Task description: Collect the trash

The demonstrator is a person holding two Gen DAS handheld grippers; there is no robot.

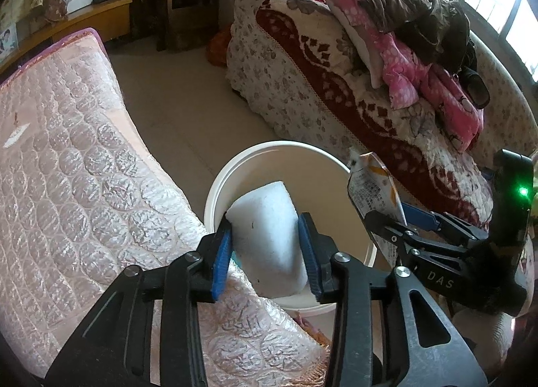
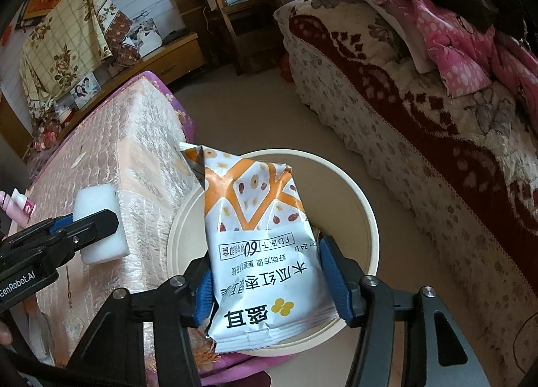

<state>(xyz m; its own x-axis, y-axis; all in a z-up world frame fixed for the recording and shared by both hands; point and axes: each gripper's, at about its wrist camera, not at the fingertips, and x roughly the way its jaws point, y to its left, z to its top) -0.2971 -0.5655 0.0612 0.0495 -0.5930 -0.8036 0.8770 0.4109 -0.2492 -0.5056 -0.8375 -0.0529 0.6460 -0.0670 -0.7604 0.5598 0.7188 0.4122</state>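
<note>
My left gripper (image 1: 267, 252) is shut on a white foam block (image 1: 269, 239) and holds it over the near left rim of a white round bin (image 1: 218, 185) on the floor. My right gripper (image 2: 269, 282) is shut on a white and orange snack bag (image 2: 259, 235) and holds it over the same bin (image 2: 366, 218). In the left wrist view the right gripper (image 1: 396, 218) and its bag (image 1: 373, 185) are at the bin's right rim. In the right wrist view the left gripper (image 2: 84, 225) with the foam block (image 2: 101, 245) is over the table edge, left of the bin.
A low table with a pink quilted cover (image 1: 67, 168) stands left of the bin. A sofa with a floral red throw (image 1: 319, 91) and piled clothes (image 1: 403, 33) is on the right. A small pink bottle (image 2: 20, 207) lies on the table. Tiled floor (image 1: 181, 97) lies beyond.
</note>
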